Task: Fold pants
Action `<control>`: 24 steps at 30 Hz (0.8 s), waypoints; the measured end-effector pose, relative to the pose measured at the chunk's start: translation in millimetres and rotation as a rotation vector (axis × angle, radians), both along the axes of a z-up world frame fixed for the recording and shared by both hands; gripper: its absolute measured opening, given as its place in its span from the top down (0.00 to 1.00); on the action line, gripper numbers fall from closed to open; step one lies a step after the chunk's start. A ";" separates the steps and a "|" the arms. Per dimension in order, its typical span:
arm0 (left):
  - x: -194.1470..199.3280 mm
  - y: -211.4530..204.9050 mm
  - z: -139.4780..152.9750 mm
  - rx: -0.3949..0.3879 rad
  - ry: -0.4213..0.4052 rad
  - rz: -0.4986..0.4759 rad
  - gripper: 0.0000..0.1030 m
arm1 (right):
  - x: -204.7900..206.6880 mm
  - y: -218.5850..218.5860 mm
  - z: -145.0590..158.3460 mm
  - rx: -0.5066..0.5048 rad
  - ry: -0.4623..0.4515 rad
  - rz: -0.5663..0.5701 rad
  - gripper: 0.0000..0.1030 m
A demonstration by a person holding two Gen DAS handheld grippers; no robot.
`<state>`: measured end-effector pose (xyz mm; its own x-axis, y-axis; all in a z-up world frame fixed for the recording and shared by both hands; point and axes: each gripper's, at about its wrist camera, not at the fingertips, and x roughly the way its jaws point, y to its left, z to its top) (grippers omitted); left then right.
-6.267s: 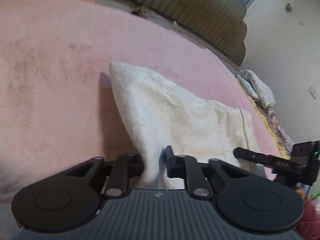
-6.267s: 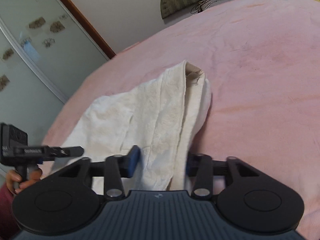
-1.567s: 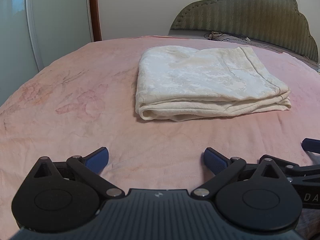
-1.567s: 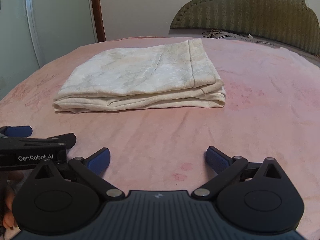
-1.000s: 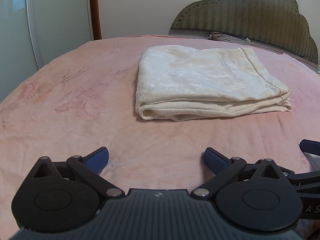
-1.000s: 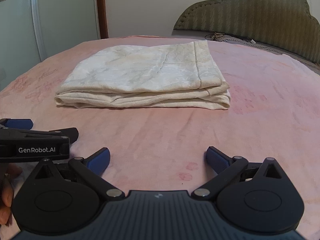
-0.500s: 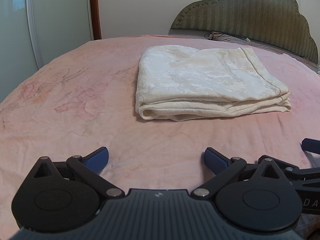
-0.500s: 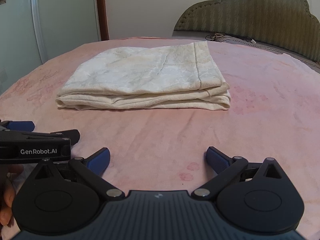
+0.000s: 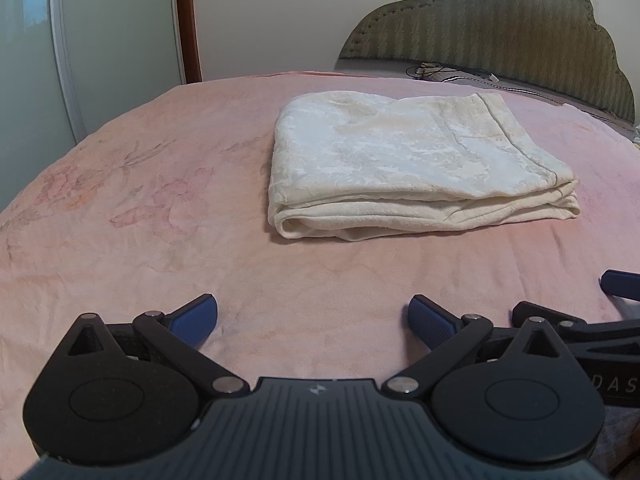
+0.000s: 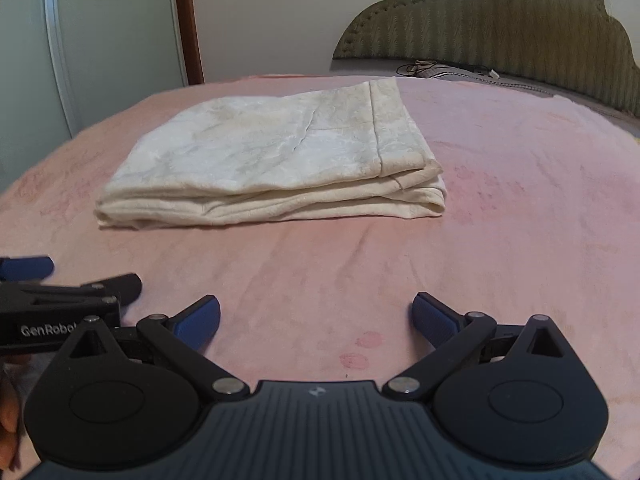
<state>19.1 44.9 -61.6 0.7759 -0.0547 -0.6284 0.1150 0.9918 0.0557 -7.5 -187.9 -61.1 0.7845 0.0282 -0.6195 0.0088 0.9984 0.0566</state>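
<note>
The cream pants [image 9: 408, 160] lie folded in a flat rectangular stack on the pink bed cover [image 9: 160, 216]; they also show in the right wrist view [image 10: 276, 160]. My left gripper [image 9: 313, 318] is open and empty, low over the cover, well short of the stack. My right gripper [image 10: 316, 320] is open and empty, just as far back. Each gripper shows at the edge of the other's view: the right one [image 9: 616, 292] and the left one [image 10: 48, 280].
A padded olive headboard [image 9: 500, 36] stands behind the bed. Cables [image 10: 440, 68] lie by it. A wardrobe with pale glass doors [image 9: 100, 40] stands at the left. Pink cover surrounds the stack on all sides.
Six seconds ago both grippers were shut on the pants and held them up. Now the pants lie folded and both grippers are open and drawn back. Little has moved in the last second.
</note>
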 end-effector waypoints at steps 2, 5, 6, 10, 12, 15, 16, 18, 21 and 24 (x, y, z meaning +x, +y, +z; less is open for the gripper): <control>-0.4 -0.2 -0.1 -0.001 0.001 0.001 0.00 | 0.0 -1.4 -0.4 0.009 0.001 0.001 0.00; -1.2 -1.1 0.0 0.001 0.000 0.001 0.00 | -0.4 -2.8 -0.4 0.013 0.000 0.001 0.00; -1.6 -1.1 0.2 -0.001 0.000 0.001 0.00 | -0.7 -3.4 -0.3 0.011 0.000 0.001 0.00; -1.7 -1.1 0.4 -0.002 0.001 0.001 0.00 | -0.6 -4.3 0.1 0.018 -0.002 0.000 0.00; -1.7 -1.1 0.2 -0.002 0.000 0.001 0.00 | -2.0 -4.9 0.6 0.018 -0.007 -0.007 0.00; -1.6 -1.0 0.2 0.000 0.000 0.001 0.00 | -3.4 -6.3 1.4 0.013 -0.015 -0.037 0.00; -1.4 -0.6 0.0 0.000 0.000 0.001 0.00 | -4.5 -6.9 1.9 0.011 -0.021 -0.051 0.00; -1.4 -0.5 0.0 -0.002 0.000 0.001 0.00 | -2.8 -8.7 1.1 0.017 -0.008 -0.058 0.00; -1.8 -0.8 -0.1 -0.003 0.001 0.002 0.00 | -0.6 -5.8 0.2 -0.001 0.003 -0.053 0.00; -1.7 -0.7 -0.2 -0.004 0.001 0.001 0.00 | -0.5 -7.1 -0.6 0.008 0.004 -0.051 0.00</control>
